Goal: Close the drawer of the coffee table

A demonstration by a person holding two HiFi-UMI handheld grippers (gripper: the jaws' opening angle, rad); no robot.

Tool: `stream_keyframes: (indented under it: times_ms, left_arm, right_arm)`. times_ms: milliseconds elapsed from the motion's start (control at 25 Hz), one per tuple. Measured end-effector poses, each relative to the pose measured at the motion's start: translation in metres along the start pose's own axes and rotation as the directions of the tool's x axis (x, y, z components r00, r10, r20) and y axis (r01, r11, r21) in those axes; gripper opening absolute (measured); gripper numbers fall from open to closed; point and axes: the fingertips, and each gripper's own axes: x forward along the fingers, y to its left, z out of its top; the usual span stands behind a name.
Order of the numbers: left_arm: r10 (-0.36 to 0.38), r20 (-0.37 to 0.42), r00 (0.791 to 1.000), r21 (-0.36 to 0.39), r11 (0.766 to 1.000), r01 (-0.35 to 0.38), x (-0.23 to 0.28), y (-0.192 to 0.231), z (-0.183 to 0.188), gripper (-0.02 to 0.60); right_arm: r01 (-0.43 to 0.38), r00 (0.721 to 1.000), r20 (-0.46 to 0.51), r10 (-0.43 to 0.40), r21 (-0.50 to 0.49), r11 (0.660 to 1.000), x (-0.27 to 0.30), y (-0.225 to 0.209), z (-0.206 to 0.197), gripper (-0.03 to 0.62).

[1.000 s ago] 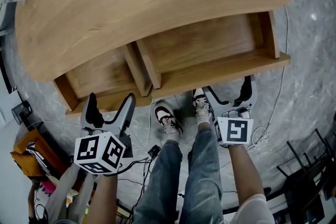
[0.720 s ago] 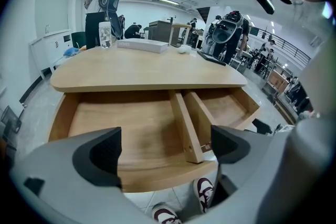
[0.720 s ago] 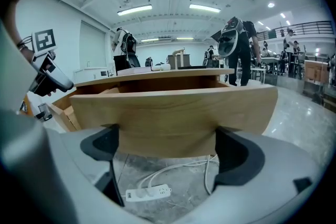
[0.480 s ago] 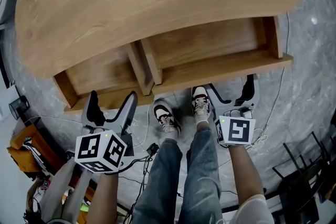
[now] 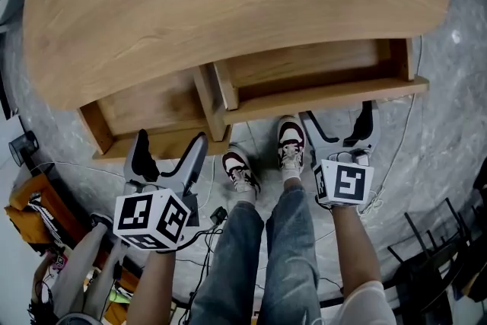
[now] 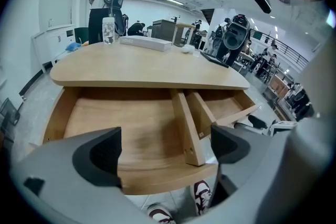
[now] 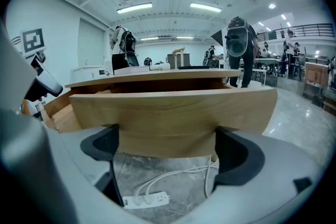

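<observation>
- The right drawer [image 5: 304, 66] of the coffee table [image 5: 228, 4] stands partly pulled out from under the oval wooden top, opening toward the person. Only a strip of its bare wooden bottom shows in the head view.
- Its front panel [image 7: 173, 115] is the long piece. It runs side to side along the table's near edge, and in the head view its right end sits a little higher than its left.
- The left drawer [image 5: 152, 104] sits just beside it, side wall next to side wall. It is pulled out farther, with a wide stretch of empty bottom showing [image 6: 131, 128]. Its front edge also runs side to side.
- The right gripper [image 5: 340, 124] points at the right drawer's front panel from the person's side. Its jaws are spread wide and grasp nothing. In the right gripper view [image 7: 167, 150] the panel fills the space across the two pads, very close. I cannot tell whether it touches.
- The left gripper [image 5: 169, 154] is just in front of the left drawer's front edge, also released, with jaws apart. In the left gripper view [image 6: 164, 153] that edge crosses the gap between the pads without being clamped.
- The person's two sneakers [image 5: 240, 167] stand on the grey marbled floor [image 5: 434, 141] between the grippers, toes toward the table.
- A white power strip [image 7: 147, 200] with its cable lies on the floor below the right drawer.
- A clear bottle [image 6: 108, 30] stands on the far side of the tabletop.
</observation>
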Motion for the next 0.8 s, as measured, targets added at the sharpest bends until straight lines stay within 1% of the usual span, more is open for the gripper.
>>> stream_keyframes:
  times_ms: [800]
  left_arm:
    - [0.029,0.005,1.000,-0.073,0.997,-0.028,0.004,0.011,0.000,0.526]
  right_arm:
    - [0.008,1.000,-0.015,-0.008,0.015,1.000,0.043,-0.005,0.020,0.578]
